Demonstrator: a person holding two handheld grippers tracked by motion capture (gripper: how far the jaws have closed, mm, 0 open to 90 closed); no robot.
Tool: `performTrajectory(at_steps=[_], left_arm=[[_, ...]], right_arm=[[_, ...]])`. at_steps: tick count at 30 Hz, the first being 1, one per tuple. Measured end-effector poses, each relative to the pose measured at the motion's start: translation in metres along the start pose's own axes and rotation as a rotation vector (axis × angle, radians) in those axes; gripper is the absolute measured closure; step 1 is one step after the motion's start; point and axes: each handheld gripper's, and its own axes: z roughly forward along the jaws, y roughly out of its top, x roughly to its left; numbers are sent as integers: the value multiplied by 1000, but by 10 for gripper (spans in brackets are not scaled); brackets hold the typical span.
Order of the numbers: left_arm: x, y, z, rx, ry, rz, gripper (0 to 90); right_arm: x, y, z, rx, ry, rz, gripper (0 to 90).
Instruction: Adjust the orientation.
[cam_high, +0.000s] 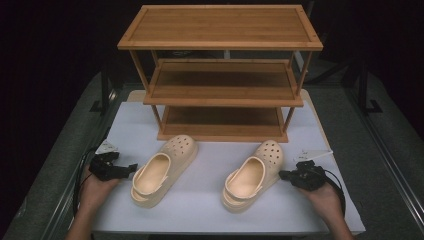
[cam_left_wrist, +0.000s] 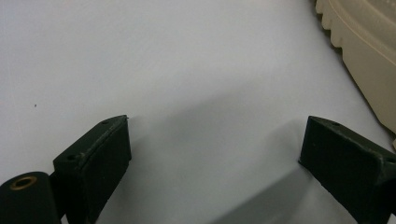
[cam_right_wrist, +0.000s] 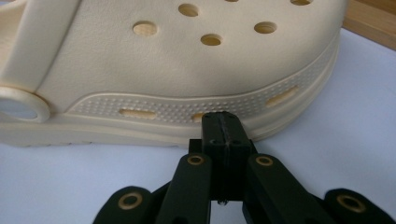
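Observation:
Two cream clogs lie on a white mat (cam_high: 200, 205), toes toward the shelf. The left clog (cam_high: 162, 170) is by my left gripper (cam_high: 129, 168), which points at its side from the left. In the left gripper view that gripper (cam_left_wrist: 217, 135) stands wide open over bare mat, with the clog's ridged sole (cam_left_wrist: 369, 51) at the upper right. My right gripper (cam_high: 283, 174) points at the right clog (cam_high: 252, 175) from the right. In the right gripper view its jaws (cam_right_wrist: 225, 122) are pressed together with nothing between them, tips right at the clog's (cam_right_wrist: 187, 70) sole band; whether they touch it is unclear.
A three-tier bamboo shelf (cam_high: 222, 95) stands behind the clogs with bare boards; its bottom edge (cam_right_wrist: 373, 23) shows past the clog's toe. A grey table surface surrounds the mat. A cable trails from each gripper toward the near edge.

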Motion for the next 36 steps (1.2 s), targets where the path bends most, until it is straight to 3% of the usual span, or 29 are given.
performTrajectory(at_steps=[16, 36], left_arm=[[0, 0, 0, 0, 0, 0, 78], [0, 0, 0, 0, 0, 0, 78]], right_arm=[[-2, 26, 23, 10, 15, -45, 898], [18, 65, 60, 16, 80, -126, 898]])
